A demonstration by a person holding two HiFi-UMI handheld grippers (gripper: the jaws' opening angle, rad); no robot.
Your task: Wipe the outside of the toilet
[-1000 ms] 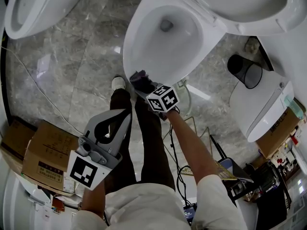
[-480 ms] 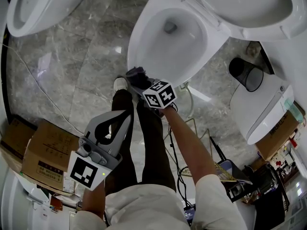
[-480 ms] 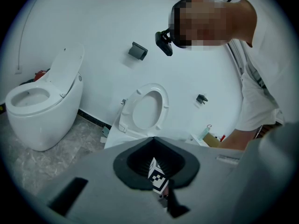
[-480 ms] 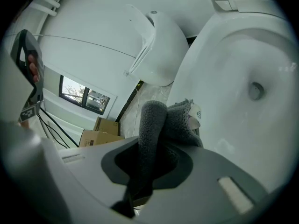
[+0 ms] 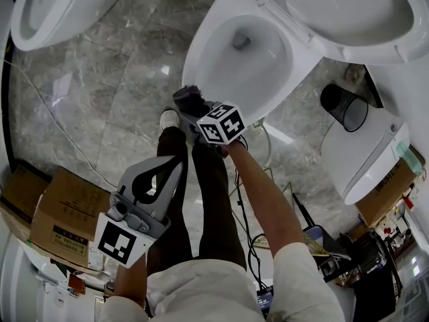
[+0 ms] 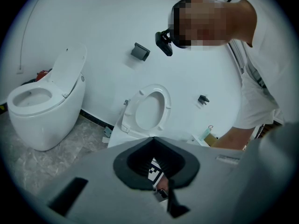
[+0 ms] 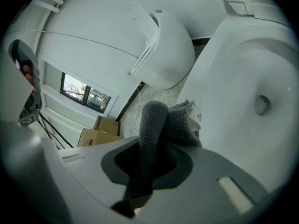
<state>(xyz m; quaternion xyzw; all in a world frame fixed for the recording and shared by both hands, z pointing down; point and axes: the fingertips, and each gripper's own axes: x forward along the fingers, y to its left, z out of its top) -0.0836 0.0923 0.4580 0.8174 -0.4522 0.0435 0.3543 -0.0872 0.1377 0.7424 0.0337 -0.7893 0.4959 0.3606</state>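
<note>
the wiping looks like it is in the middle. the right gripper (image 5: 196, 110) has its fingers closed tight on a gray cloth (image 5: 188, 100). the cloth is bunched up and sits against the outside of the toilet (image 5: 201, 59), just under the front edge of the bowl. in the right gripper view the cloth (image 7: 161, 122) sticks out past the fingers, with the white toilet wall (image 7: 219, 120) right beside it. i think only this front part is being rubbed now. the pictures do not show which parts are already clean, because the toilet is white all over. the sides, the back and the open lid (image 5: 348, 9) probably still need a wipe.

the left gripper (image 5: 161, 173) hangs low by the person's legs, well apart from the toilet. its fingers are pressed together with nothing in them. it is not helping right now.

compared with a second ago, the cloth and the right gripper have slid a little along the front edge of the bowl, toward its left side. the left gripper is in the same spot as before. the floor (image 5: 114, 86) looks the same too. another toilet (image 5: 60, 12) is in the far left corner, a black bin (image 5: 343, 99) is near the right edge, and brown boxes (image 5: 60, 213) sit in the near left corner.
</note>
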